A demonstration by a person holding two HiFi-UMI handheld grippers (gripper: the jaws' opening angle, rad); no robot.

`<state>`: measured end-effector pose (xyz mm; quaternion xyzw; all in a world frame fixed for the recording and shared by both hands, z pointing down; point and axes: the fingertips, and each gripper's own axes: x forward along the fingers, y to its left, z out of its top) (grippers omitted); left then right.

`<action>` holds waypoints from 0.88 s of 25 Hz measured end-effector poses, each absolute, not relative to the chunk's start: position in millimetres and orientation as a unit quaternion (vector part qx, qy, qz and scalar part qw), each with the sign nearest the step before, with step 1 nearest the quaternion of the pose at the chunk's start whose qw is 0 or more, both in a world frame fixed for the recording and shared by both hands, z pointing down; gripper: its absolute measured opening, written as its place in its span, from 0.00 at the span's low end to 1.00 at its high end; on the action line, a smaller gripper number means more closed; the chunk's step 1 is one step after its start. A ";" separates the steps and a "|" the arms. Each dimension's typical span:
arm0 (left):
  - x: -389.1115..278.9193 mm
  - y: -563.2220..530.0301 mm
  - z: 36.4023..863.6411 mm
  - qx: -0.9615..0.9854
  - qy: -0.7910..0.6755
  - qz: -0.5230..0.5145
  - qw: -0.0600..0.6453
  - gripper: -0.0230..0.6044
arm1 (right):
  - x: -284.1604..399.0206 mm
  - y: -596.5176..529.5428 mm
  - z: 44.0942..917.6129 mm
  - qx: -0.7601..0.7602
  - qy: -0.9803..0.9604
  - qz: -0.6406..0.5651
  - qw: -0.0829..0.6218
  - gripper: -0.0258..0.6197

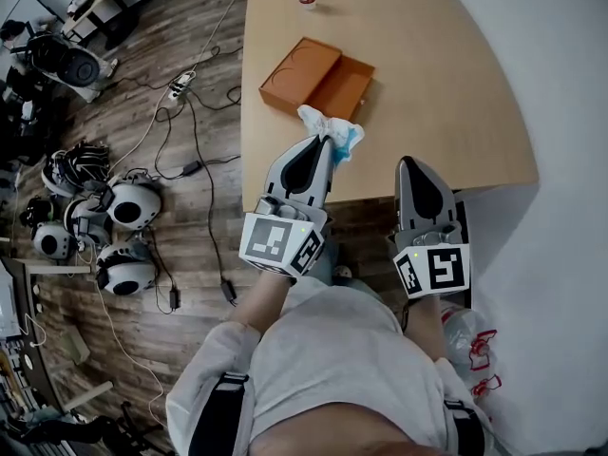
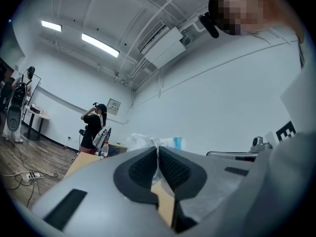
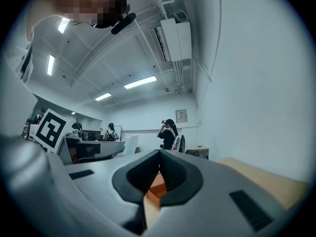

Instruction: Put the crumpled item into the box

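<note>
Bright, even light falls from long white ceiling strip lamps (image 2: 98,44) at ten o'clock. The pale wooden surface (image 1: 427,84) throws a soft shadow at three o'clock. Both gripper views bulge, their corners black; the grey left hand-held gripper (image 2: 158,157) looms soft.

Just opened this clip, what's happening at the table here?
A person works two handheld grippers at a wooden table. The left gripper is clamped on a crumpled white and blue item, held just short of the orange box, so the item is not in yet. The right gripper is shut and empty, near the table's front edge.
</note>
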<state>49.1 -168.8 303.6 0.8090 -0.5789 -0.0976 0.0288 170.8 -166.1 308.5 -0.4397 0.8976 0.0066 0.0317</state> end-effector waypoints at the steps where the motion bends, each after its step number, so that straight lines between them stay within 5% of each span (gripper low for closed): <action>1: 49.0 -173.0 304.9 0.809 -0.579 -0.097 0.030 0.08 | 170.7 -169.8 310.3 -0.439 0.898 0.006 0.031 0.05; 22: 28.9 -293.2 318.6 0.828 -0.555 -0.069 0.042 0.08 | 145.7 -281.5 314.9 -0.464 0.885 0.000 0.028 0.05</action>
